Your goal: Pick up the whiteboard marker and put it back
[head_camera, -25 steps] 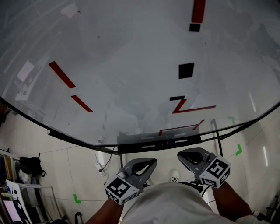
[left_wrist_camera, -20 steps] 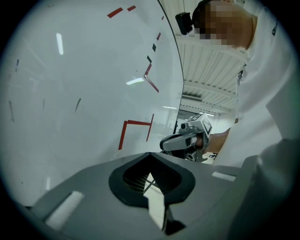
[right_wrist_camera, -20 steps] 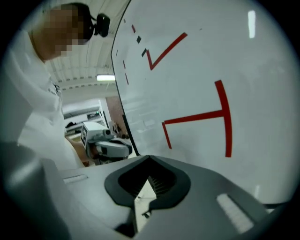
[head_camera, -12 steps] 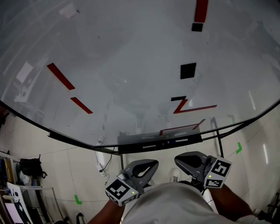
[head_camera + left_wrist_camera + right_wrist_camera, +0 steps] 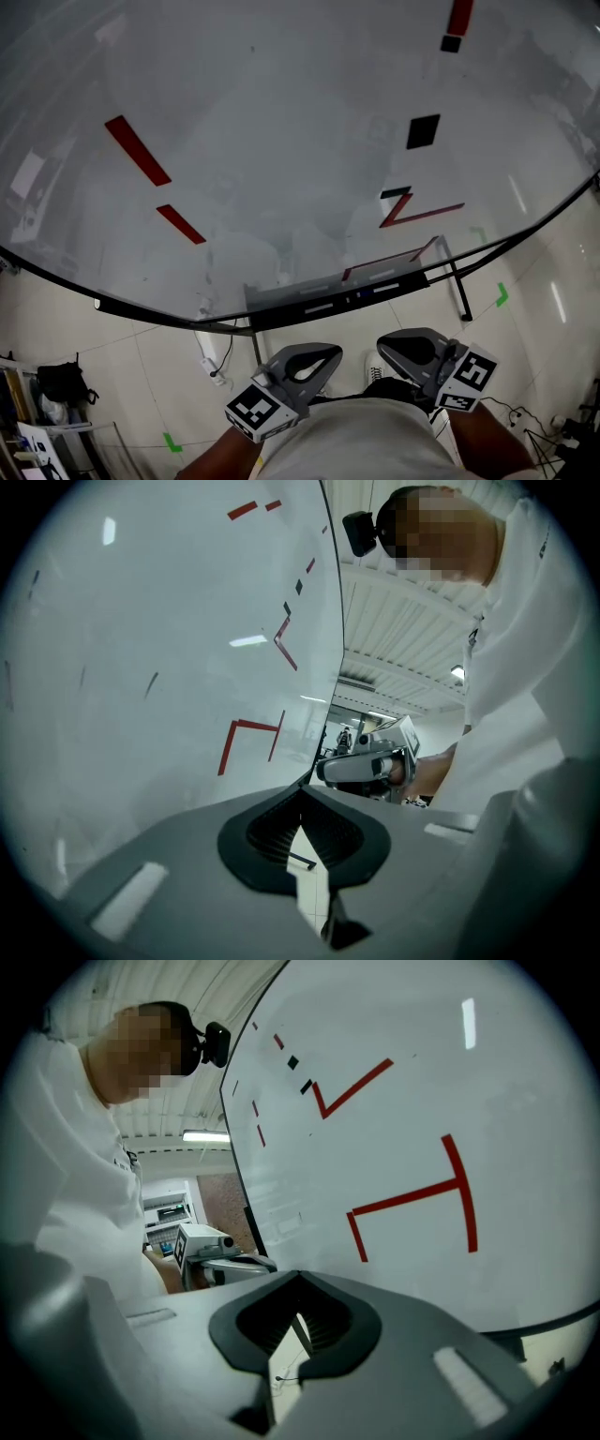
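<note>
Both grippers are held low in the head view, left gripper [image 5: 319, 356] and right gripper [image 5: 394, 345] near the dark tray [image 5: 281, 314] under the white red-lined whiteboard [image 5: 281, 141]; the whiteboard marker cannot be made out there. In the left gripper view its jaws are seen pressed together, nothing between. In the right gripper view the jaws are likewise closed and empty.

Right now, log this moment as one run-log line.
left hand-held gripper: shut, empty | right hand-held gripper: shut, empty | both short of whiteboard | whiteboard marker: not made out
</note>
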`<action>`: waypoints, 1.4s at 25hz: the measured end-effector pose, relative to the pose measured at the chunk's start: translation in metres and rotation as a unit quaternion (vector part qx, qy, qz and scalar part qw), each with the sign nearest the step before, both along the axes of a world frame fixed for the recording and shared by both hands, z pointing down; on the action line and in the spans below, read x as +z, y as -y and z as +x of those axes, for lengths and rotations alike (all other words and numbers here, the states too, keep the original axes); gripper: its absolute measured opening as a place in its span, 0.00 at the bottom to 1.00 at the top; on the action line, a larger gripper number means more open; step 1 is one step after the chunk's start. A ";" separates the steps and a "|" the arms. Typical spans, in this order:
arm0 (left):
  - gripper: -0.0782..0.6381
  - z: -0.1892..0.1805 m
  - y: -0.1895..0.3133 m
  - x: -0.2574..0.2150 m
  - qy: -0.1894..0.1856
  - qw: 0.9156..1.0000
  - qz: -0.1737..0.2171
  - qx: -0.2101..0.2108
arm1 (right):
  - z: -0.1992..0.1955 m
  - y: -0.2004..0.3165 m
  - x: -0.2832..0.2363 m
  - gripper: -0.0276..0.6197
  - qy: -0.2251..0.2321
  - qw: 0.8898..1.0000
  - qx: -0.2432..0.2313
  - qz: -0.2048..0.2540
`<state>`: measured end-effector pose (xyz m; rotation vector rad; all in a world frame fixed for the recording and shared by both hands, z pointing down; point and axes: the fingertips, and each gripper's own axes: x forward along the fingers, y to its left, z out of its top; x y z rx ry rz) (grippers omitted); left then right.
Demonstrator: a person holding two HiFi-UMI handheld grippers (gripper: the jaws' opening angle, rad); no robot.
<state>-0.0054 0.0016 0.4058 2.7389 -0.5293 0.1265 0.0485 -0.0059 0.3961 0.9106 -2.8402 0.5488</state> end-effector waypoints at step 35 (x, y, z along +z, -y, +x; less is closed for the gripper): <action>0.13 0.074 -0.115 0.005 0.042 0.992 -0.001 -0.120 | 0.082 -0.108 -0.007 0.05 0.043 0.997 -0.061 -0.001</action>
